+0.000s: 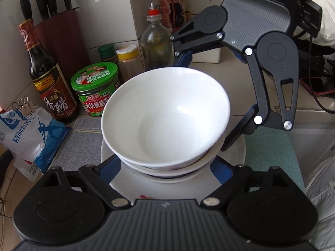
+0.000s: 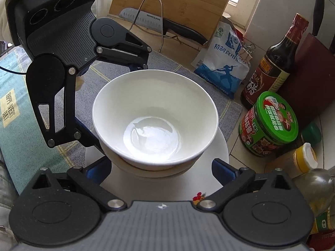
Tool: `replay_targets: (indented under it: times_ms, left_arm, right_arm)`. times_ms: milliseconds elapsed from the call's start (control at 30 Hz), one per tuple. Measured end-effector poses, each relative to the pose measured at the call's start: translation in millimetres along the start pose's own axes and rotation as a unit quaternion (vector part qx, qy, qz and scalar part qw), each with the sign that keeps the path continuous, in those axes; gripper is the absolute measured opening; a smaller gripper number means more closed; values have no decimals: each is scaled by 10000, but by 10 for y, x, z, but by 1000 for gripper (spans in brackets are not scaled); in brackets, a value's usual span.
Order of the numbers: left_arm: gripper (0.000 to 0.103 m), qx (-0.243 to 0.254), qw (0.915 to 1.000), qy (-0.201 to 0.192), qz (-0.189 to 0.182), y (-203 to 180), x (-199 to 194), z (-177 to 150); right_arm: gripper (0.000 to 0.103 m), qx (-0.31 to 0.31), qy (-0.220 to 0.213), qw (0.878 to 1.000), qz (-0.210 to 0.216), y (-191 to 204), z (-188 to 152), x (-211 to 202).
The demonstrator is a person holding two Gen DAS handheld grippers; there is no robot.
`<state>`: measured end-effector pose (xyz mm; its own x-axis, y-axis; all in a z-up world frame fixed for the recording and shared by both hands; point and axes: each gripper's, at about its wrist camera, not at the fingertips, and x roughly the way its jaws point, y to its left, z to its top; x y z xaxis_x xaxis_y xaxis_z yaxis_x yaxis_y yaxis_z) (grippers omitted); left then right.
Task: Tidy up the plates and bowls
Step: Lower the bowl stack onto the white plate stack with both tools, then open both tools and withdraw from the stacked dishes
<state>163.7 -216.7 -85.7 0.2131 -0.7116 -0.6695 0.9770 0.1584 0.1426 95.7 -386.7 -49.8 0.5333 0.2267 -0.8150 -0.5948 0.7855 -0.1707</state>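
In the left wrist view, a white bowl [image 1: 165,115] sits tilted on top of a short stack of bowls [image 1: 167,170], which rests on a white plate [image 1: 125,185] with a small red mark near its lower rim. The left gripper [image 1: 167,167] spreads wide around the base of the stack, its blue-padded fingers [image 1: 222,168] showing on either side of the lower bowls, standing beside them with no clear squeeze. The right gripper [image 1: 206,102] reaches in from the upper right, its jaws also wide, one finger behind the bowl's far rim and the other beside its right flank. Left of the bowls stand a green-lidded jar [image 1: 96,87], a dark vinegar bottle [image 1: 47,77], a blue and white salt bag [image 1: 29,136] and a knife block [image 1: 60,39]; a clear bottle [image 1: 156,41] stands behind. The plate lies on a grey mat [image 1: 81,138]. In the right wrist view, the same white bowl [image 2: 155,117] fills the centre, nested in the stack [image 2: 159,170] on the plate [image 2: 217,146]. The right gripper [image 2: 161,171] stands wide open, its blue pads [image 2: 225,170] off both sides of the stack. The left gripper [image 2: 116,108] comes in from the upper left, its jaws parted on either side of the bowl. Behind are a wooden cutting board [image 2: 178,0], a knife [image 2: 165,22] on a wire rack, the salt bag [image 2: 223,62], the vinegar bottle [image 2: 276,62] and the jar [image 2: 270,121].
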Motion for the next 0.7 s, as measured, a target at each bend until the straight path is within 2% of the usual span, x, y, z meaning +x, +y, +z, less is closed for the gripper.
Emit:
replay_targets:
  times_ms: [133,267,433,533,633,700]
  left_arm:
    - [98,-69,9997,-52,220,-39,-85,7]
    - [99,-128,9979,-99,630,-128,-162,-37]
    - [100,-684,9904,-350,1147,-226,-387,-90]
    - [102,-926,9820,-601,1534,-308,-576,-106]
    - [102,-1098,9659,-853,2186,-422,-731,-122]
    - [102,-1260,9602,-1012,2280,-479,-843,-141]
  right_arm:
    - [103,-40,-16,10000,-45,68,-25,-33]
    - [103,-53,-75,9999,-144,114,-44,-91]
    - [103,224,-115,9990,-366,126,-59,-144]
    - [103,673,-216,9960,-542,171,-69,-217]
    - [103,1235,-354,9881,-850,287,-96,-324]
    - [103,1698,-437,9787,-1067,397,-125,-396]
